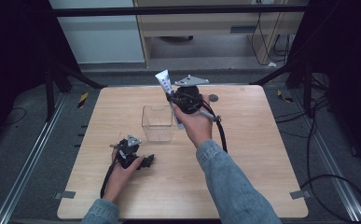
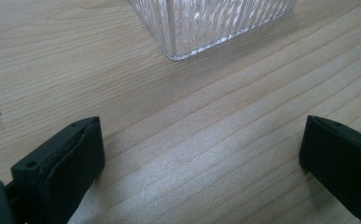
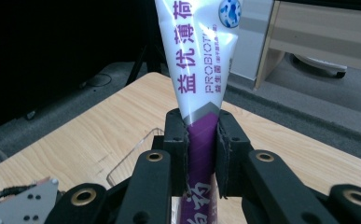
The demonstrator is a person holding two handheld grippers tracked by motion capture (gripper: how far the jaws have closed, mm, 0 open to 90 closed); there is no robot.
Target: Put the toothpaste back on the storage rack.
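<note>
A: Looking at the biggest thing first, what do you see?

B: A wooden table (image 1: pixel 243 177). It is light brown with round corners. Dark floor is all around it.

A: What is next?

B: A clear plastic box (image 1: pixel 157 123). It sits on the table near the middle. It has no lid on it, and its walls have little lines in them. From the left gripper view, one corner of the box (image 2: pixel 178 32) is just ahead of the jaws.

A: What about the tube?

B: It is a toothpaste tube (image 1: pixel 165 84). It is white on top and purple lower down, with purple writing. It is up in the air, tilted, above the table and just beside the box on its right side. Its flat end points up and away.

A: Who holds it?

B: The right gripper (image 1: pixel 183 100) holds it. The two black jaws squeeze the purple part of the tube (image 3: pixel 201 135), one on each side. A hand in a blue jean sleeve holds that gripper.

A: And the other one?

B: The left gripper (image 1: pixel 143 161) is low by the table, near the front left of the box. Its jaws are wide apart, with bare wood between them. It holds nothing.
</note>
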